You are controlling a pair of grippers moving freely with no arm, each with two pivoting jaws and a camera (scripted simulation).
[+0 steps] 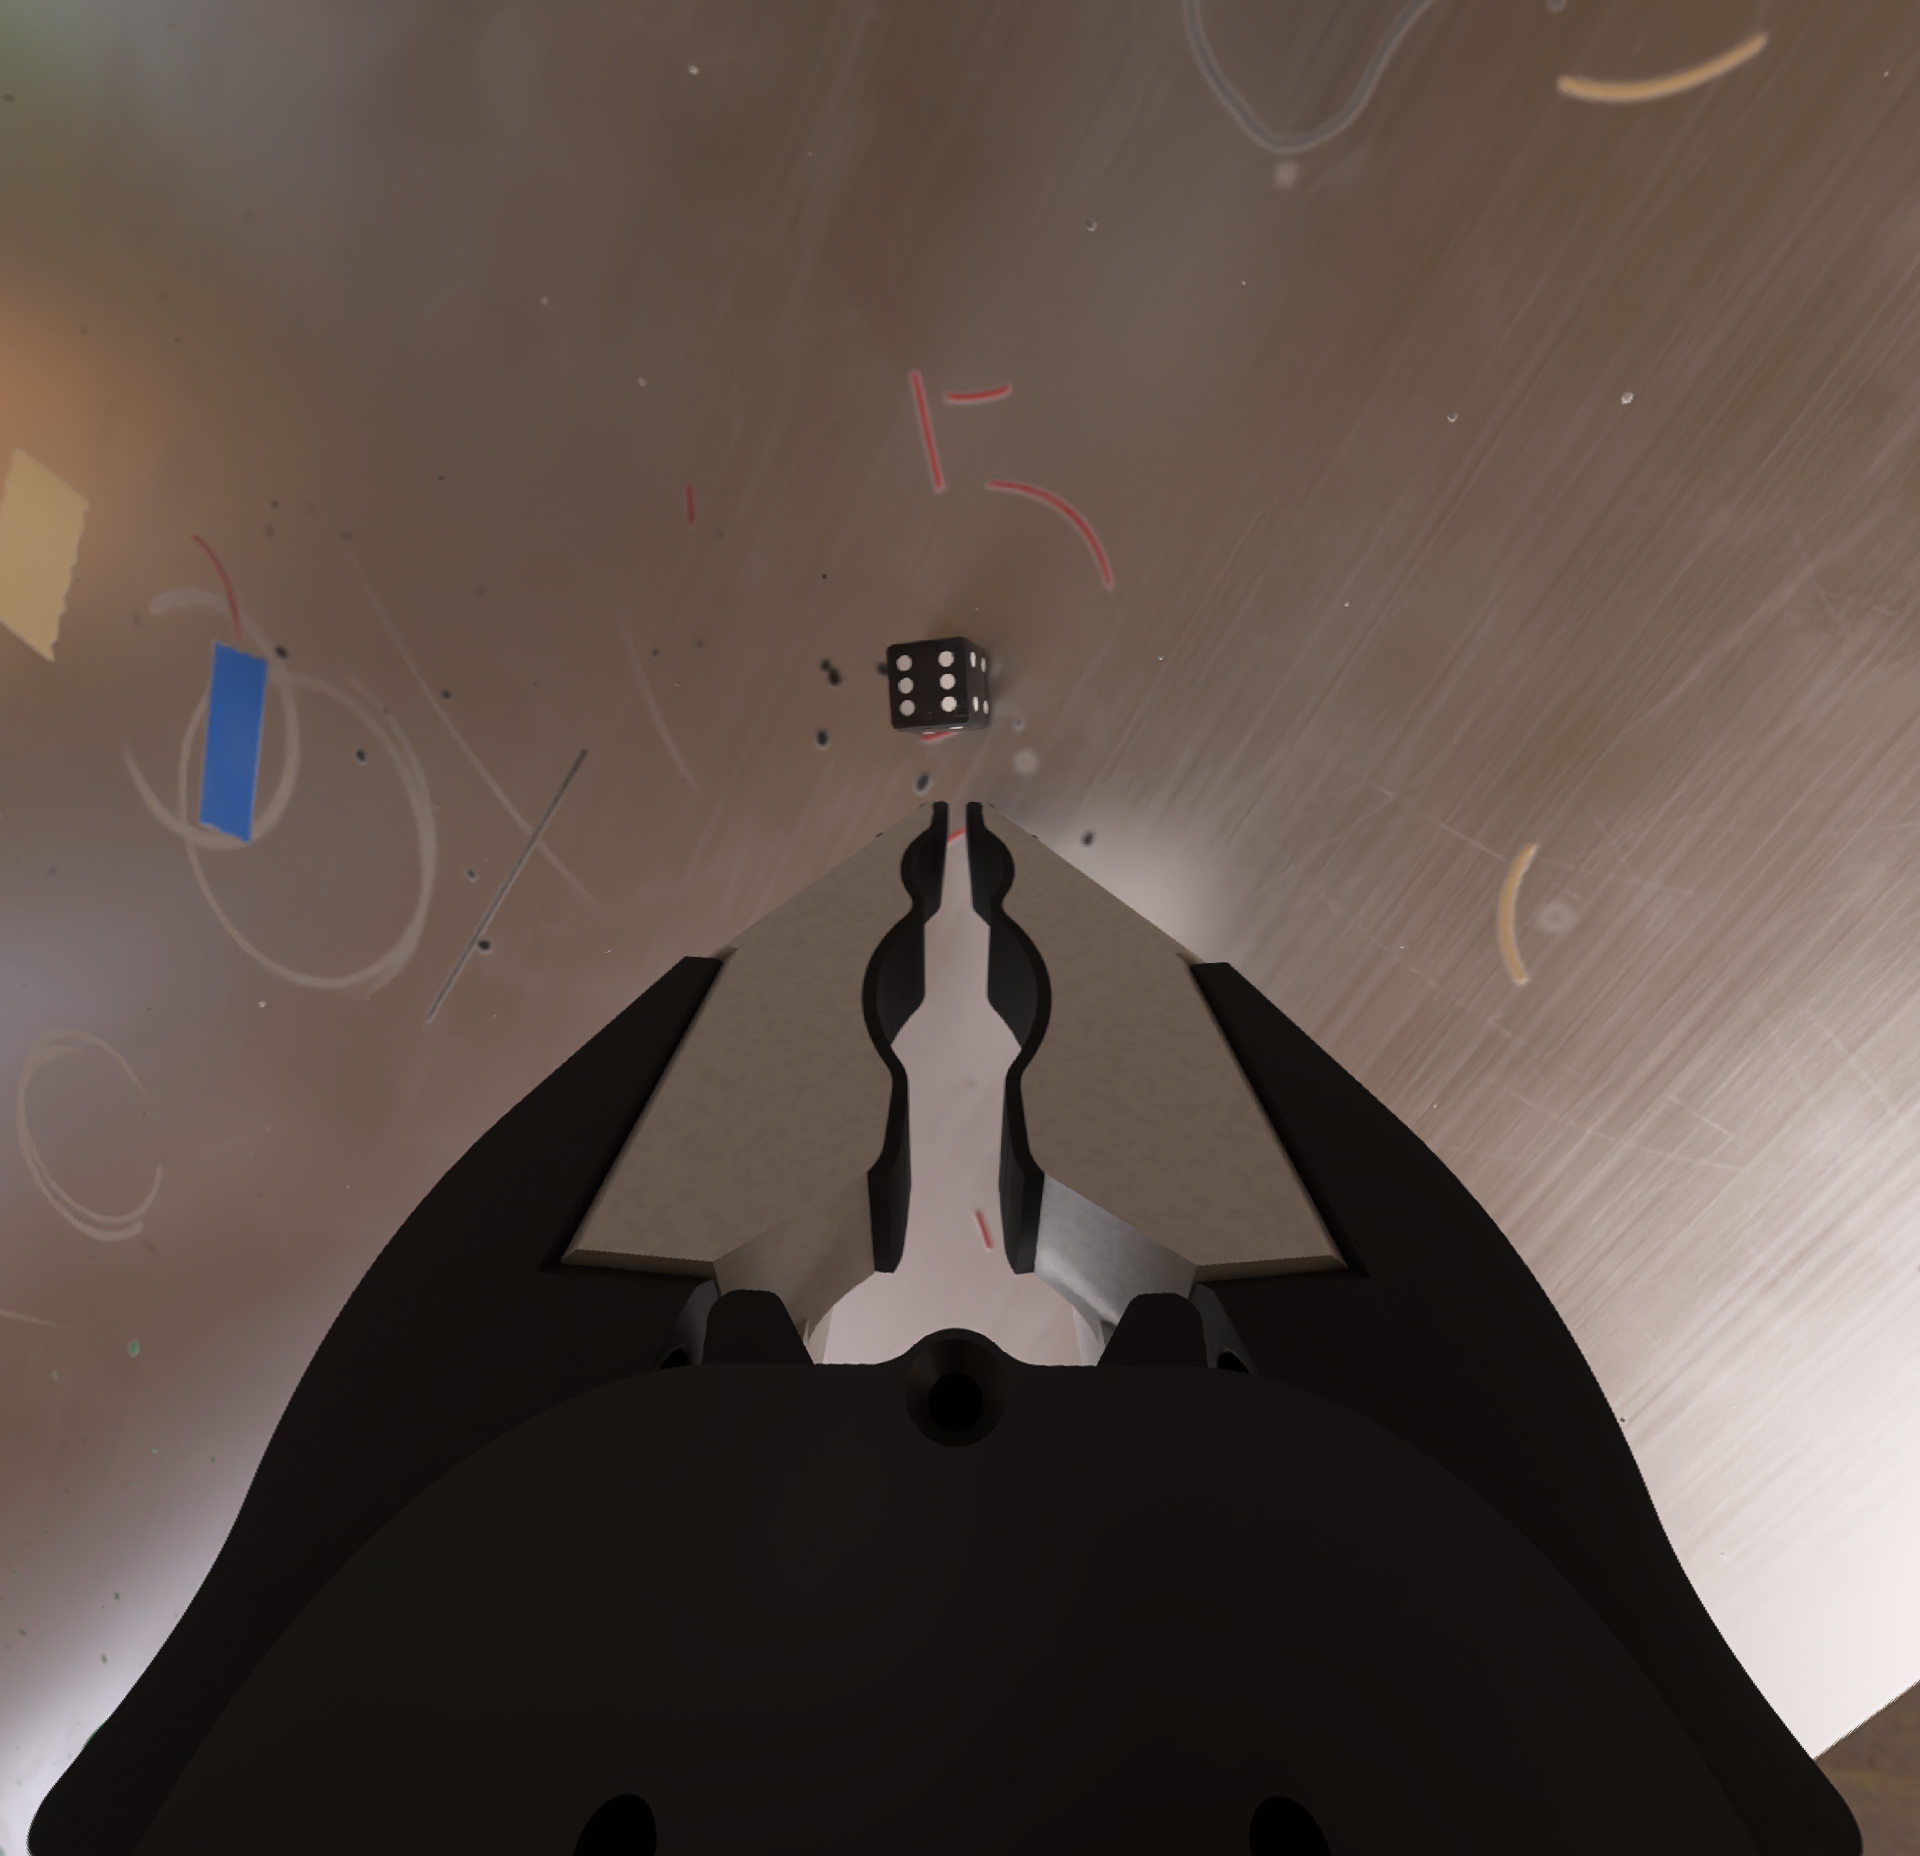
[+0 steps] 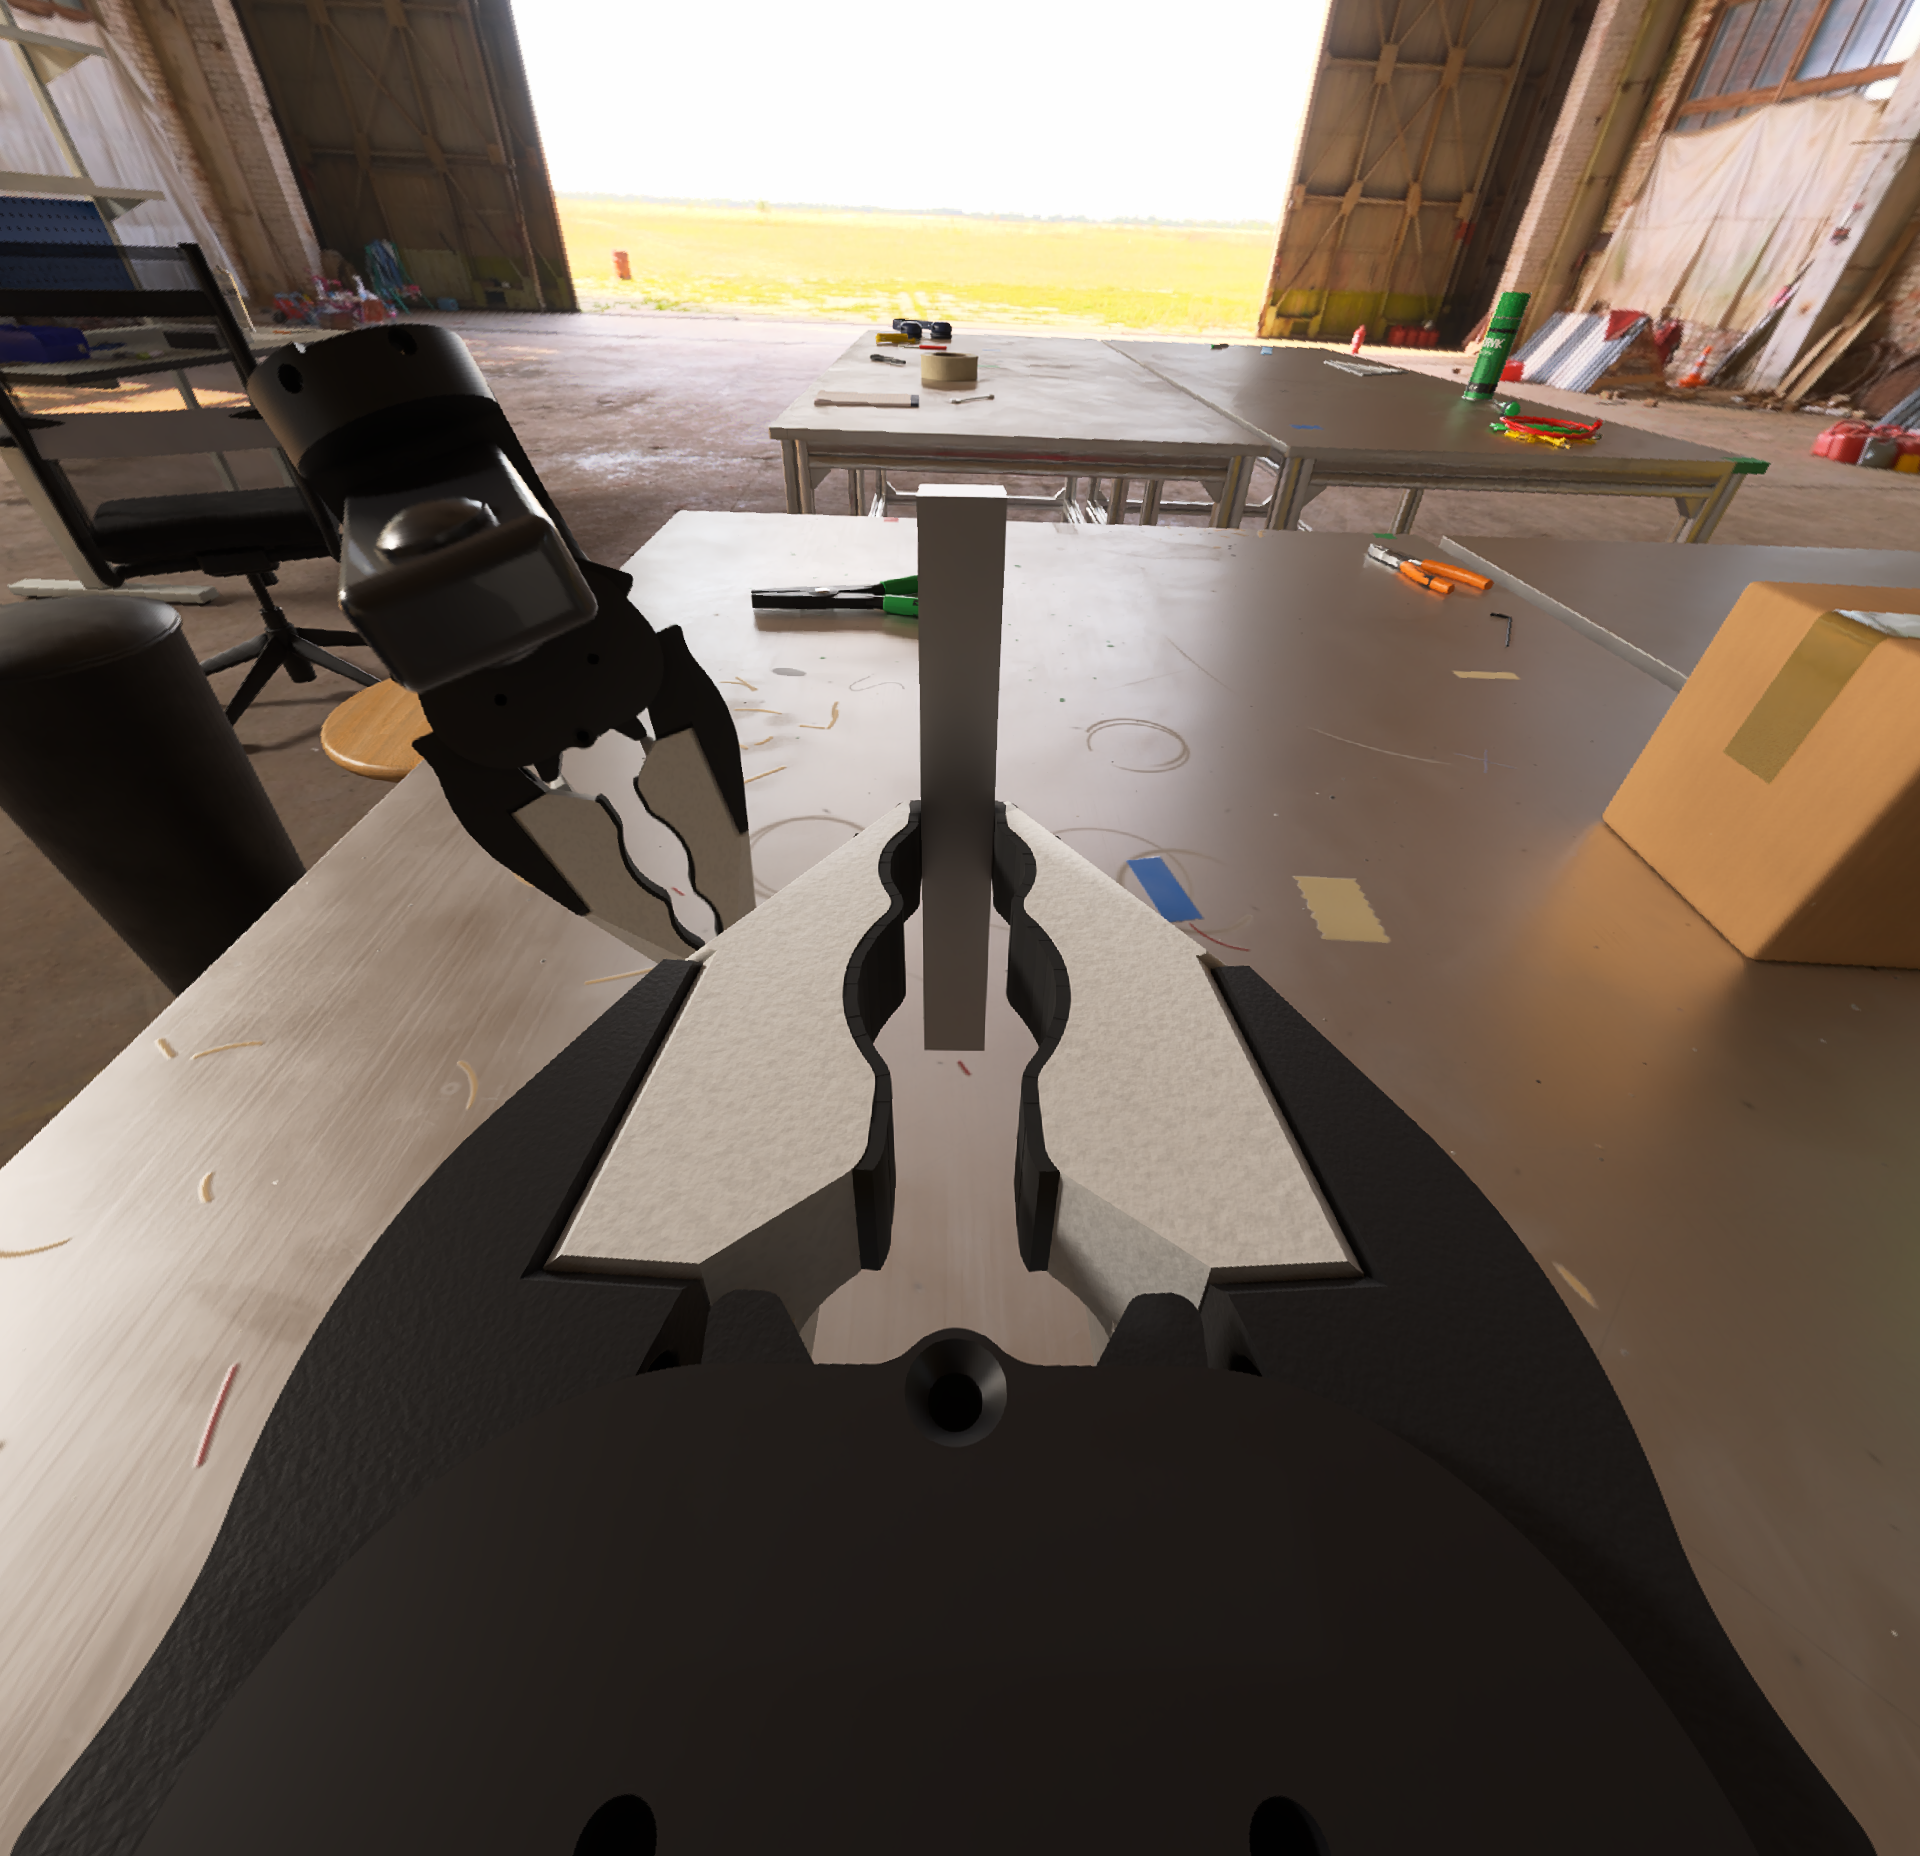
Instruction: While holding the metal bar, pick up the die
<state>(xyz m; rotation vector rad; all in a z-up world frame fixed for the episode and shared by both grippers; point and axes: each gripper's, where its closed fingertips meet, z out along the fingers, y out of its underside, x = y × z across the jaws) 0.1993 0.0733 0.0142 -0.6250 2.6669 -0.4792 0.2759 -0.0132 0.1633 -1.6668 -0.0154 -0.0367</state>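
The left two-finger gripper with black body and pale grey finger pads points down at the brushed, scuffed brown tabletop, its fingertips drawn almost together with only a thin slit between them and nothing held there. Just beyond those tips, apart from them, the small black die with white pips sits on the tabletop, a six-pip face turned toward the camera; thin red curved marks lie on the surface past it, and a blue strip of tape and a torn piece of yellowish tape lie well off to the left. In the right wrist view, the right two-finger gripper with black body and white textured pads is clamped on the long rectangular grey metal bar, which stands upright between the fingertips, its top rising above them and its lower end hanging down between the fingers. The left gripper shows at the left of that view, tilted downward over the table's near left part, its tips hidden behind the right gripper's finger. A tan cardboard box with a tape strip rests on the table at the right, well apart from the bar, and black pliers with green handles lie farther back
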